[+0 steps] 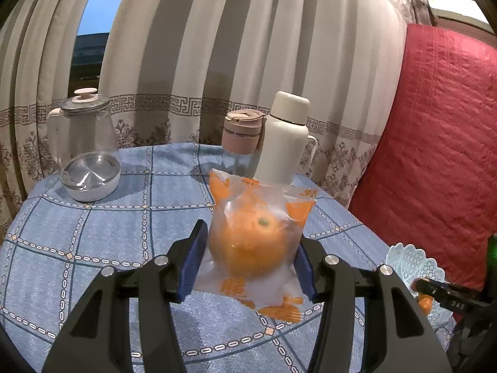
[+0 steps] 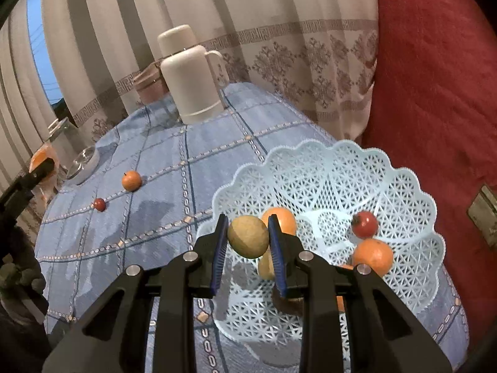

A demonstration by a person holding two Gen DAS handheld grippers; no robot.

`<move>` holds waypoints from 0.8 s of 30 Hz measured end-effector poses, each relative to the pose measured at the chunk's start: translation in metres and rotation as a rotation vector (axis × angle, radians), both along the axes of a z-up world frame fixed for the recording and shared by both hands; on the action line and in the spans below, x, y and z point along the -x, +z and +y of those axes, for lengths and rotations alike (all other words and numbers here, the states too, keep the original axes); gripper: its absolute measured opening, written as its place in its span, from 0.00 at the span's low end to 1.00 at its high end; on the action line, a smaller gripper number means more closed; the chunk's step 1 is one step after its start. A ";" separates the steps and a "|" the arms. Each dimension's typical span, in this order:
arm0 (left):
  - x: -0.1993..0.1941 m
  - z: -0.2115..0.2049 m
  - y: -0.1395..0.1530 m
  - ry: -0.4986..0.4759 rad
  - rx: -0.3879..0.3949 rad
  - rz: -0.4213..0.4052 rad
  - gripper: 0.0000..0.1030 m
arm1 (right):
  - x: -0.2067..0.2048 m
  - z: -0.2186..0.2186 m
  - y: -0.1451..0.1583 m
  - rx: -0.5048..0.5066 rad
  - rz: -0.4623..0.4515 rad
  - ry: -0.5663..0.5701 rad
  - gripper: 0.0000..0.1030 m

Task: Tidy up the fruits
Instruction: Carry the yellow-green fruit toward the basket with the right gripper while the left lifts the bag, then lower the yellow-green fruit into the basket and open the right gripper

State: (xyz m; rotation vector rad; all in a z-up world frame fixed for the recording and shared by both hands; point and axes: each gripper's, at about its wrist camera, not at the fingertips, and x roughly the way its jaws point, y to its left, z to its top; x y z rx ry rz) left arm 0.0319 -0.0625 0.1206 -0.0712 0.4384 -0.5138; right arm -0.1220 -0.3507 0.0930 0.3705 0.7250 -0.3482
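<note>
Blue rubbery pads of the left claw clamp a crinkly clear bag holding a round orange above the checked cloth tabletop. The right claw grips a smooth tan round fruit over the lacy, scalloped plastic basket of fruit.

Blue checked tablecloth, pale-blue lattice basket, orange-printed clear bag, red quilted cover.

Behind my round table with its blue checked cloth: pleated beige curtains with a patterned border, a gap showing dusk-blue window, and red quilted upholstery at right.
</note>
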 end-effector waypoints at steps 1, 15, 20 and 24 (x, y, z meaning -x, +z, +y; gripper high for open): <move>0.000 0.000 0.000 -0.001 0.000 0.000 0.51 | 0.001 0.000 -0.003 -0.005 0.006 -0.001 0.26; 0.000 -0.008 -0.005 -0.019 -0.014 0.011 0.51 | 0.003 -0.004 -0.014 -0.044 0.037 0.001 0.27; 0.002 -0.013 -0.006 -0.030 -0.019 0.014 0.51 | 0.009 -0.006 -0.011 -0.047 0.020 -0.009 0.28; 0.005 -0.016 -0.006 -0.040 -0.023 0.010 0.51 | 0.018 -0.010 0.003 -0.029 -0.028 -0.037 0.34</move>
